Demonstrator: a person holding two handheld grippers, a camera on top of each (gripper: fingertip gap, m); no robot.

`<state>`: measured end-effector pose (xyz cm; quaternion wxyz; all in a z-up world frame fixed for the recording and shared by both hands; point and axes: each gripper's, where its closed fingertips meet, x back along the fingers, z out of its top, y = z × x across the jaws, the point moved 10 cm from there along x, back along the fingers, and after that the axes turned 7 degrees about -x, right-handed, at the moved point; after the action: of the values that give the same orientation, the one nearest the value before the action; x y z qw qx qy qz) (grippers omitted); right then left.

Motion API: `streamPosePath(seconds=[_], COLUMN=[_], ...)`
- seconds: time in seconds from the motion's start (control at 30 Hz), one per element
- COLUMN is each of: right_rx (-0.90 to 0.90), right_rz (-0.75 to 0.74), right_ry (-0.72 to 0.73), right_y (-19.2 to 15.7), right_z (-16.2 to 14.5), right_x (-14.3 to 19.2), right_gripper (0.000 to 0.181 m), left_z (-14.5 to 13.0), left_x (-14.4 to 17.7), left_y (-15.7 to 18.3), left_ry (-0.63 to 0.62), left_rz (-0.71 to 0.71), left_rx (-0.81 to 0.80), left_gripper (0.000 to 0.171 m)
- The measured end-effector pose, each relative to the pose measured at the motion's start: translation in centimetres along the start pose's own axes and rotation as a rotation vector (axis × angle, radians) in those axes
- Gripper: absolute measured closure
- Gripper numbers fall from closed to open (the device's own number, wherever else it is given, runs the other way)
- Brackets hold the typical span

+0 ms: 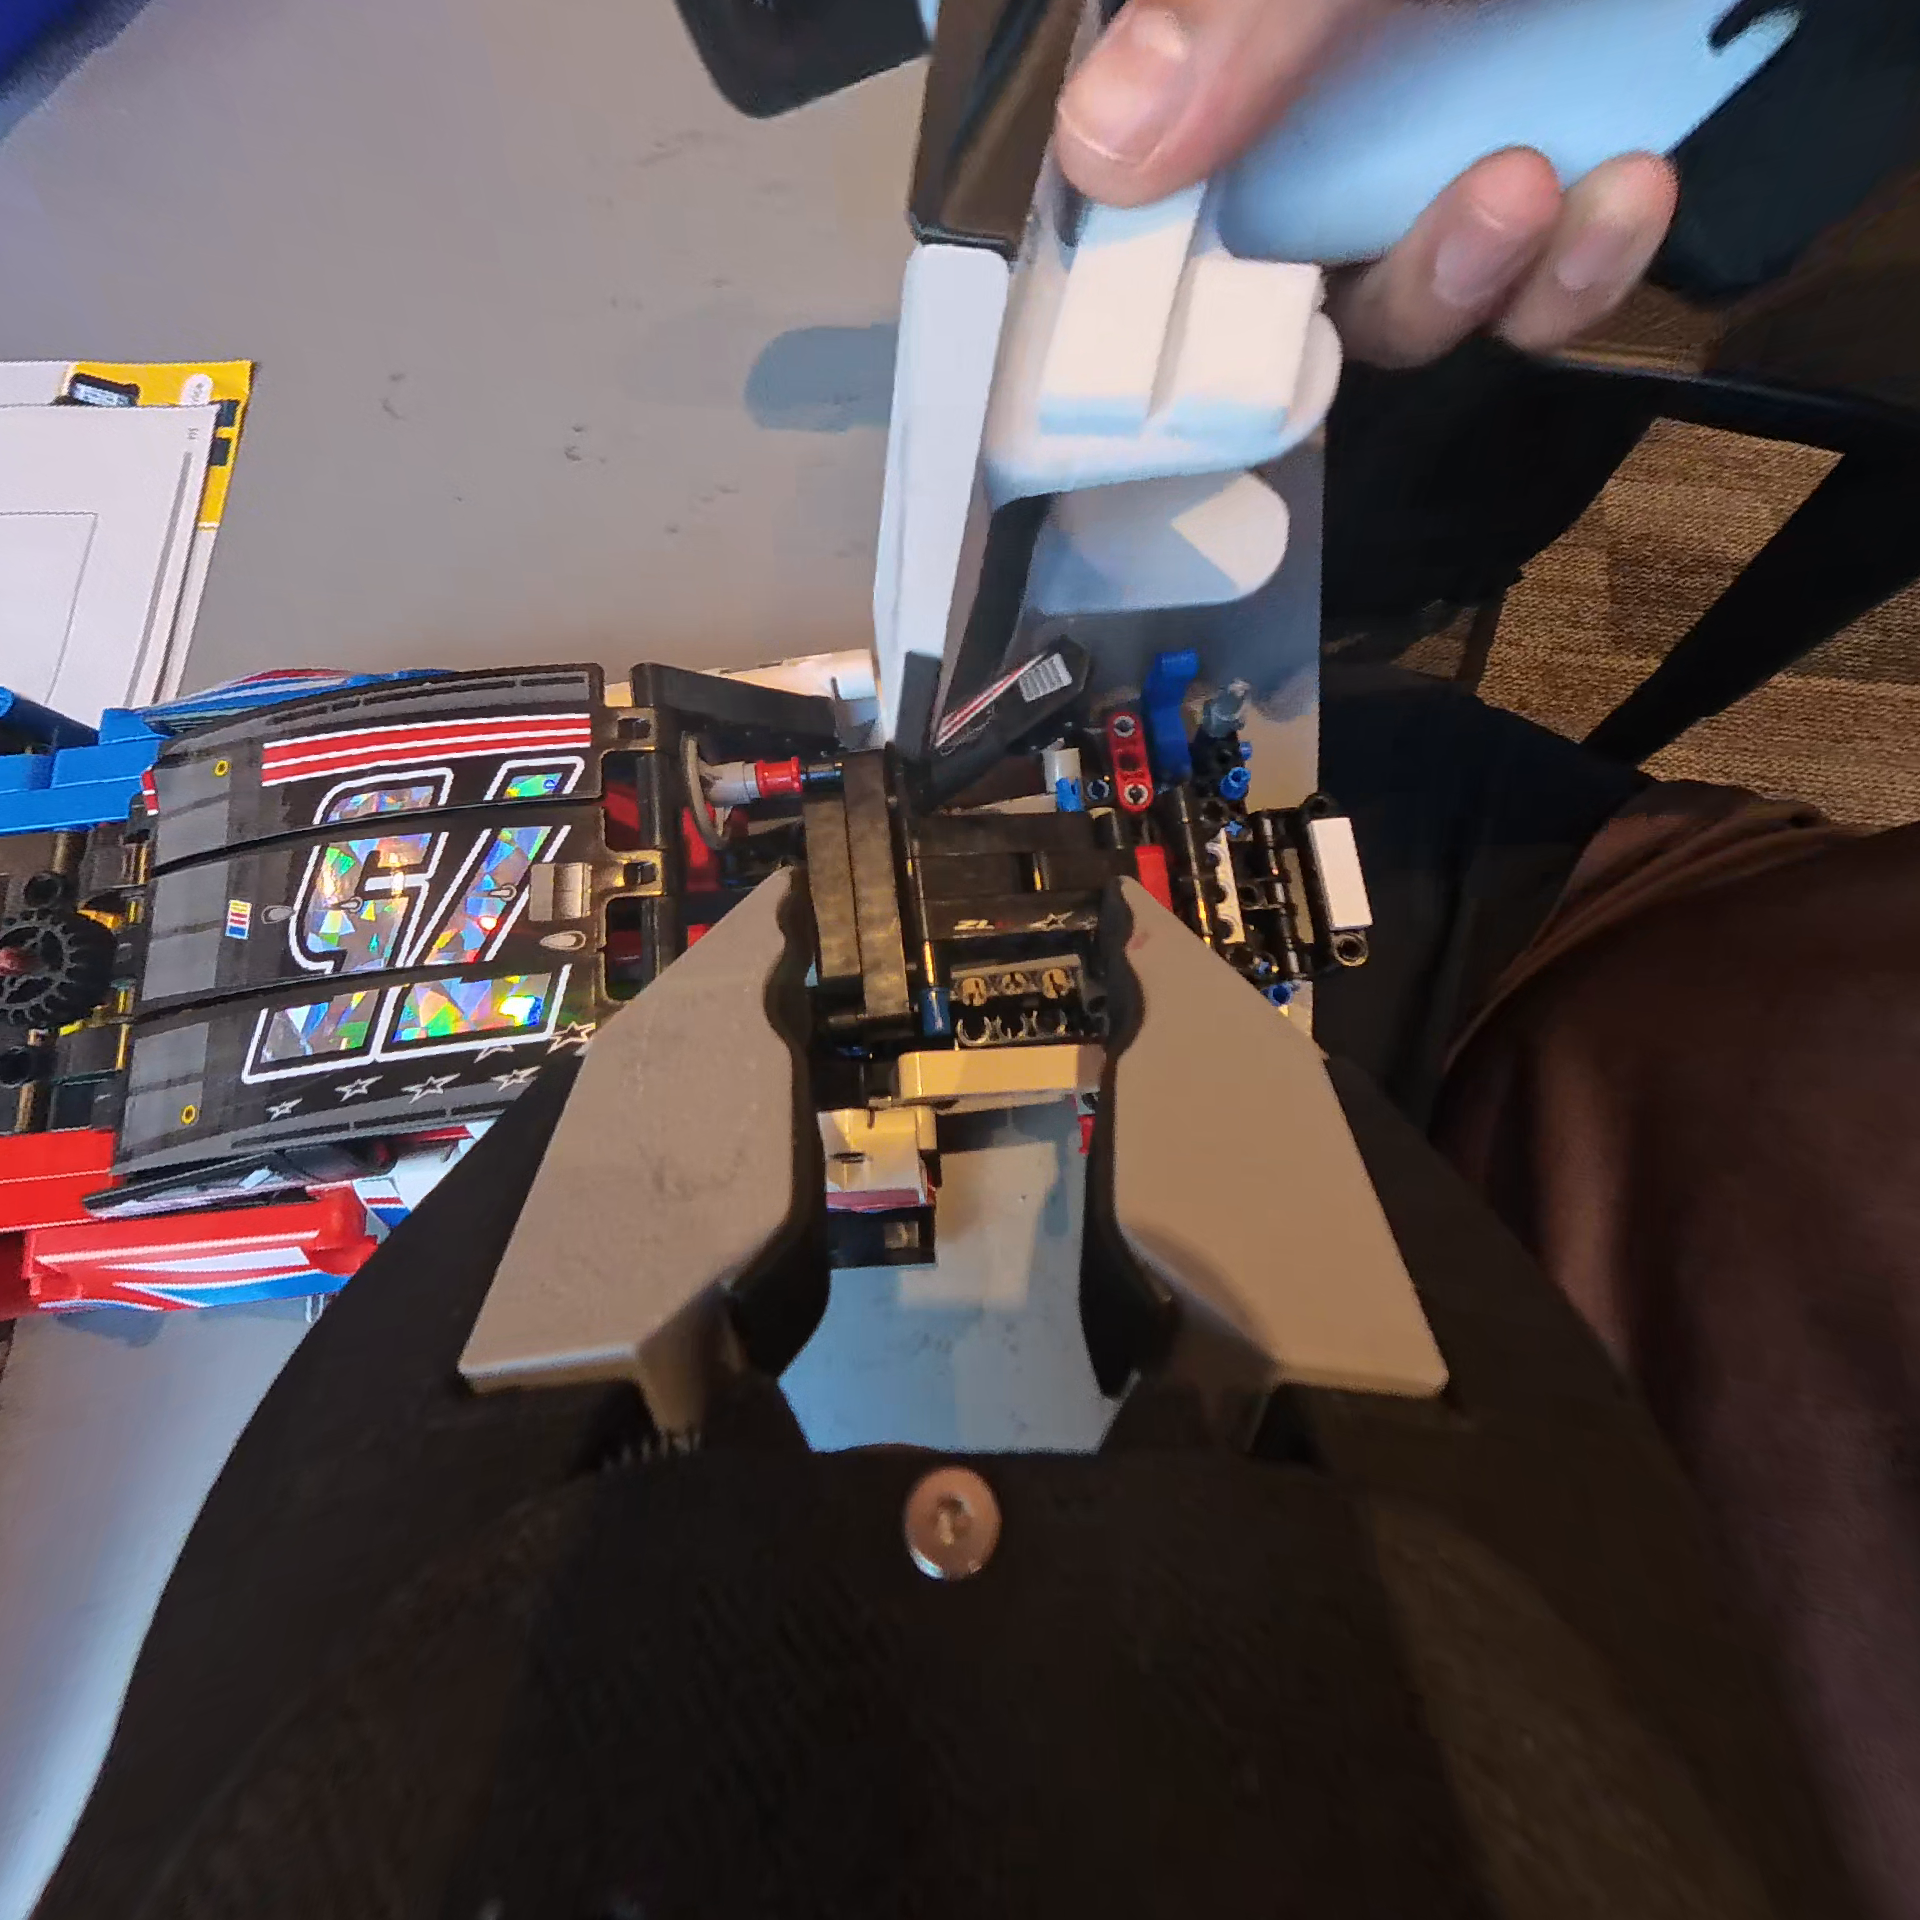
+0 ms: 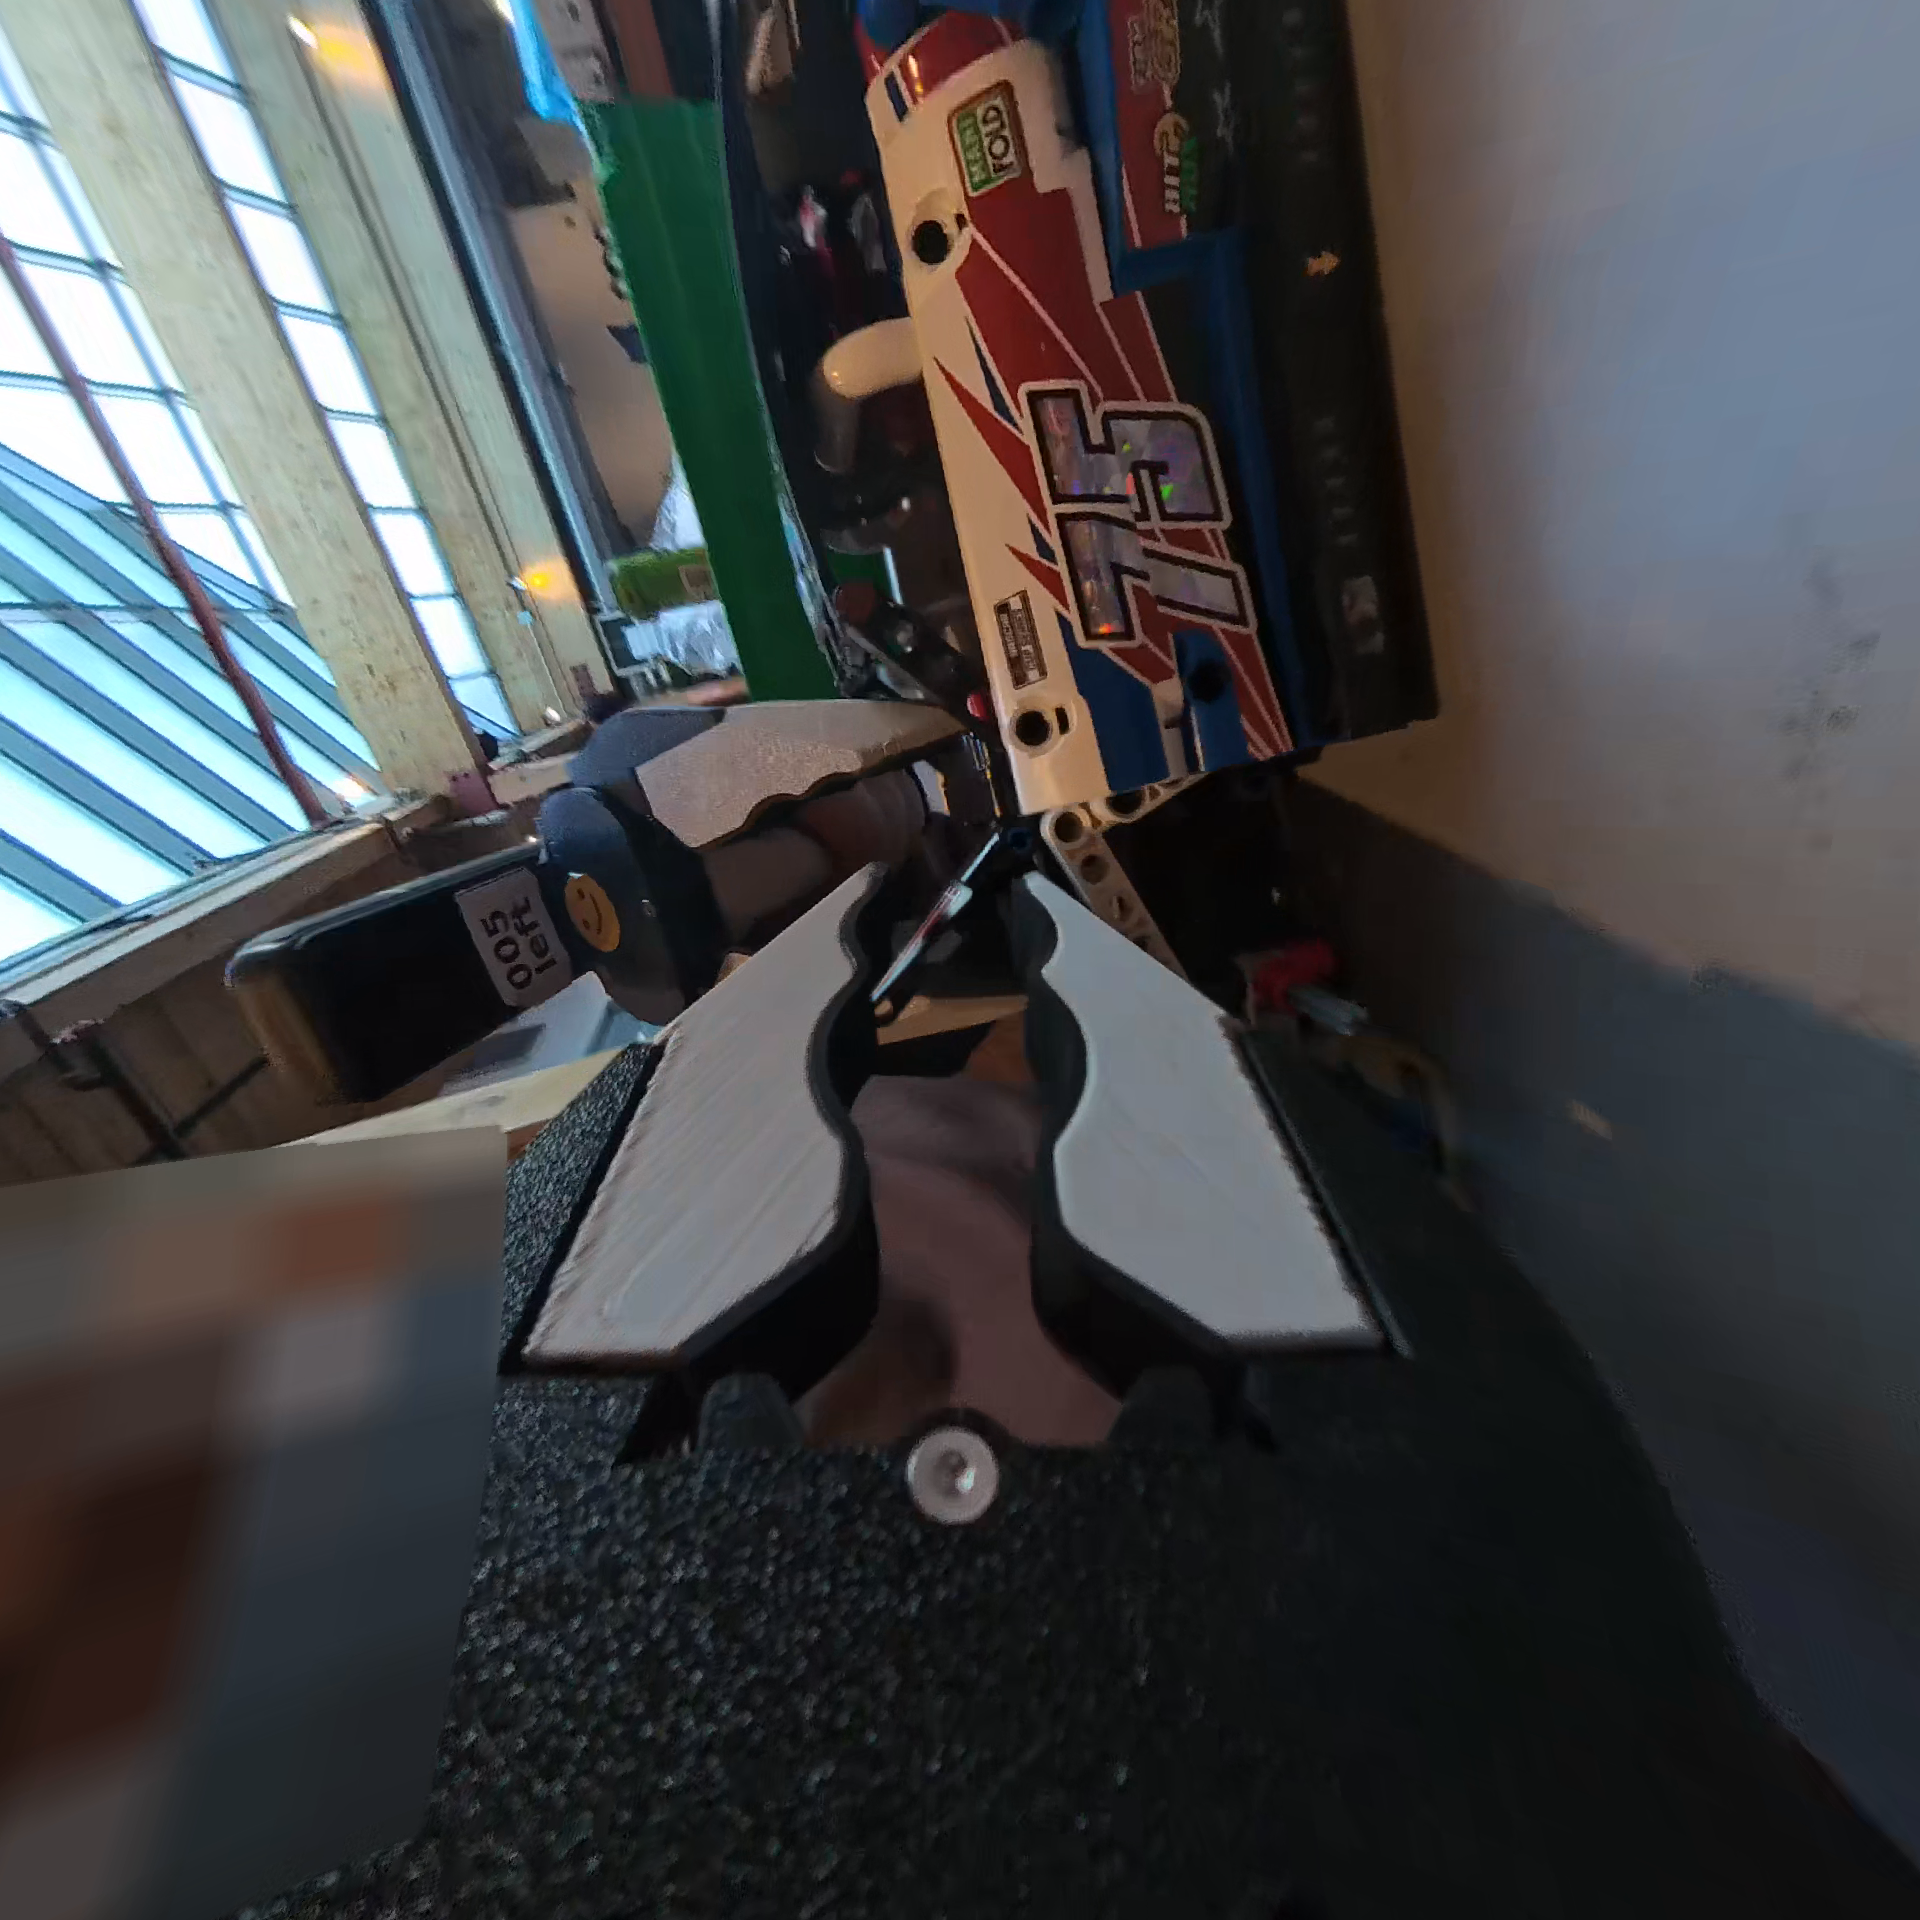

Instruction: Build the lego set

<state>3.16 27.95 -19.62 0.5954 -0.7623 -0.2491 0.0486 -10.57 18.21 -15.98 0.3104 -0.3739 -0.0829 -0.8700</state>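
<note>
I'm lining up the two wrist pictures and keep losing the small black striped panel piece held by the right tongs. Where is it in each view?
Left wrist view: the black striped panel piece sits just above centre, pinched by the white right tongs coming down from the top, against the car's black rear block.
Right wrist view: it shows edge-on at centre, between the fingertips.
Shared landmark: the lego car with its holographic number panels.

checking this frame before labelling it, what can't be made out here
- Left wrist view: the left tool hides the sides of the car's black rear block it clamps.
- Left wrist view: the right tool covers where its small black panel meets the car.
- Right wrist view: that panel is blurred.
</note>
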Motion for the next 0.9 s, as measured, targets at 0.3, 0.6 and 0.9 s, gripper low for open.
streamPosePath(seconds=[0.3,0.6,0.9], right_rx=[0.082,0.337,0.629], right_rz=[-0.231,-0.035,-0.117], right_ry=[-0.121,0.149,0.36], right_y=[-1.5,0.1,0.1], right_z=[1.1,-0.5,-2.4], right_x=[-0.8,-0.6,-0.5], right_gripper=[0.171,0.172,0.172], left_z=[-0.2,-0.5,-0.4], left_x=[0.0,-0.1,-0.4], left_y=[0.1,-0.1,-0.3], left_ry=[0.029,0.057,0.085], left_rz=[0.019,0.037,0.035], left_rx=[-0.001,-0.001,0.017], left_gripper=[0.119,0.118,0.12])
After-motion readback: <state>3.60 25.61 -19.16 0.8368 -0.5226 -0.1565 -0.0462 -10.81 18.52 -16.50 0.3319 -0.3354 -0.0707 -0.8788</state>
